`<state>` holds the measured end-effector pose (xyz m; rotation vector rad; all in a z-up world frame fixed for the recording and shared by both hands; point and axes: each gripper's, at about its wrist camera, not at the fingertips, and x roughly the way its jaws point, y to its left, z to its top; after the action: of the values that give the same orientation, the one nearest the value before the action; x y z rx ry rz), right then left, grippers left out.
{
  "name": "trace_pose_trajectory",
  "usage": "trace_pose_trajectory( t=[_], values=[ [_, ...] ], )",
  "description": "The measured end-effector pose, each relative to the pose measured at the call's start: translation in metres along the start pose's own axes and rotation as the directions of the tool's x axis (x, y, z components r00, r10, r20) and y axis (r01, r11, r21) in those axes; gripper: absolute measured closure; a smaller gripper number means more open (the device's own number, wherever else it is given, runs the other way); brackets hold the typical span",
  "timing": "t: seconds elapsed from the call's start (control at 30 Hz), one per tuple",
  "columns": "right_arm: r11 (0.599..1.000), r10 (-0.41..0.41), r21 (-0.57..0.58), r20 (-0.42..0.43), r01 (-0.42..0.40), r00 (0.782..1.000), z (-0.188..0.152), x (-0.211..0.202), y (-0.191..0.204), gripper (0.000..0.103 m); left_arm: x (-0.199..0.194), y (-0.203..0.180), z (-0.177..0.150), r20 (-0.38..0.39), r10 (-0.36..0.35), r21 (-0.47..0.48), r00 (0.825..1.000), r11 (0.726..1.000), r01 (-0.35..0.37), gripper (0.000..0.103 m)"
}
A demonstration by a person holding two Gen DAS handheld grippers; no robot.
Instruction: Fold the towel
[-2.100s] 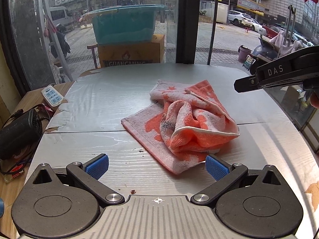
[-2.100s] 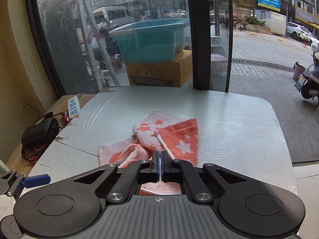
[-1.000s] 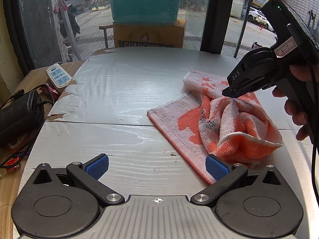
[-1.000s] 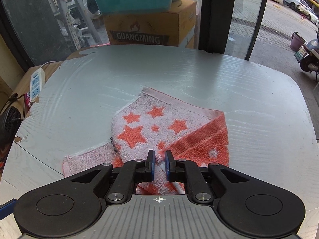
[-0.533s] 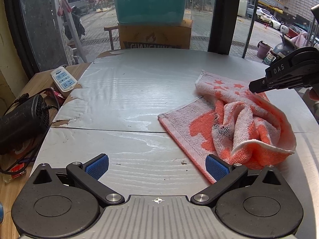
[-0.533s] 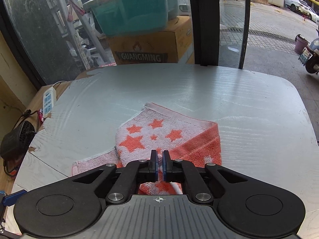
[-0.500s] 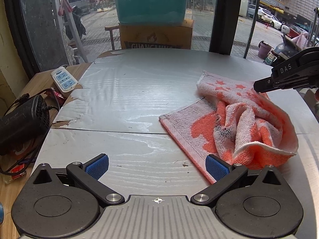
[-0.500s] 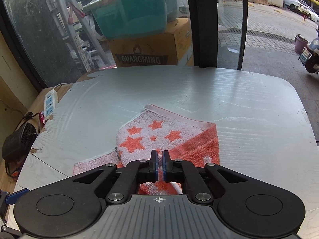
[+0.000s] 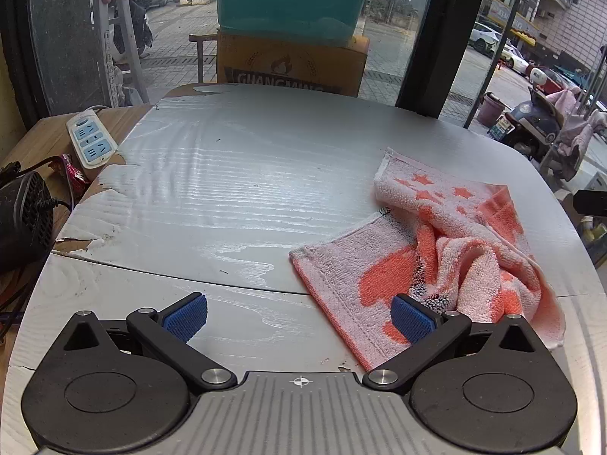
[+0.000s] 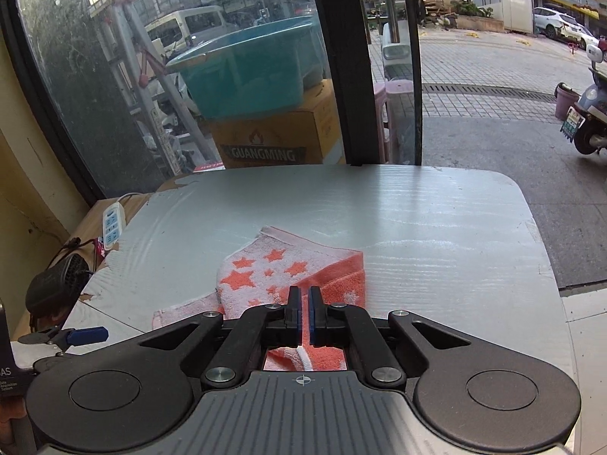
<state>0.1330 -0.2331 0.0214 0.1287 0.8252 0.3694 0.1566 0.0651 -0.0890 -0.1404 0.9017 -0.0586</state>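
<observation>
Grey table [image 9: 227, 189] with wood lines on top, and a peeling edge on the left side.

Closest in the left view: left gripper [image 9: 299, 315] spread wide, blue pads far apart, holding nothing, low over the near part of the table. Right pad just over the near edge of the towel [image 9: 436, 250].

Towel pink and orange with stars, on the right half of the table. Not folded, all bunched up in a heap. Long way running from near to far. One flat corner sticking out to the left.

Further left, off the grey top: black round box with slots [image 9: 22, 220] and white power strip [image 9: 91, 138]. Behind the table, big window, brown cardboard box [image 9: 292, 64] and green tub [image 9: 292, 0] on top of it.

Only in the right view: right gripper [image 10: 304, 311] with pads pressed almost together, just a thin slit, nothing seen pinched. Raised above the towel [image 10: 273, 273], star side up there. Table [image 10: 436, 227] bare on the right. Street and scooter [image 10: 592, 113] far outside.
</observation>
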Motion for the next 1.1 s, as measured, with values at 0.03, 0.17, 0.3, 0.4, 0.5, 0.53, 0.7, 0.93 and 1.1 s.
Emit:
trace_pose_trajectory(
  t=[0.03, 0.17, 0.3, 0.4, 0.5, 0.53, 0.7, 0.93, 1.1],
  values=[
    [1.000, 0.007, 0.003, -0.010, -0.007, 1.000, 0.000, 0.004, 0.002, 0.099, 0.001, 0.003, 0.002, -0.006, -0.017, -0.021, 1.000, 1.000, 0.017, 0.005],
    [0.999, 0.046, 0.029, -0.058, -0.044, 0.997, 0.006, 0.022, 0.012, 0.095, 0.002, 0.010, 0.011, -0.021, -0.067, -0.081, 0.998, 0.995, 0.065, 0.013],
    [0.999, 0.034, 0.037, -0.081, -0.031, 0.996, 0.012, 0.036, 0.021, 0.079, 0.009, 0.011, 0.019, -0.047, -0.082, -0.102, 0.996, 0.992, 0.076, 0.028],
    [0.998, 0.034, 0.064, -0.096, -0.028, 0.995, 0.016, 0.047, 0.024, 0.070, 0.018, 0.015, 0.025, -0.077, -0.131, -0.157, 0.988, 0.981, 0.117, 0.029],
    [0.997, 0.023, 0.076, -0.114, -0.014, 0.993, 0.010, 0.049, 0.003, 0.066, 0.024, 0.020, 0.033, -0.084, -0.207, -0.224, 0.975, 0.957, 0.184, 0.026],
    [0.997, 0.018, 0.076, -0.117, -0.009, 0.993, 0.009, 0.049, 0.002, 0.066, 0.026, 0.020, 0.036, -0.082, -0.224, -0.239, 0.971, 0.950, 0.199, 0.026],
    [0.998, 0.001, 0.069, -0.130, 0.008, 0.992, 0.006, 0.052, 0.000, 0.065, 0.037, 0.019, 0.041, -0.083, -0.262, -0.294, 0.961, 0.928, 0.227, 0.026],
    [0.999, -0.028, 0.027, -0.128, 0.032, 0.991, 0.007, 0.053, 0.000, 0.064, 0.044, 0.013, 0.036, -0.122, -0.319, -0.304, 0.940, 0.913, 0.271, 0.098],
    [1.000, -0.026, -0.010, -0.154, 0.025, 0.988, 0.005, 0.063, 0.005, 0.064, 0.044, 0.006, 0.031, -0.117, -0.304, -0.281, 0.946, 0.923, 0.262, 0.098]
  ],
)
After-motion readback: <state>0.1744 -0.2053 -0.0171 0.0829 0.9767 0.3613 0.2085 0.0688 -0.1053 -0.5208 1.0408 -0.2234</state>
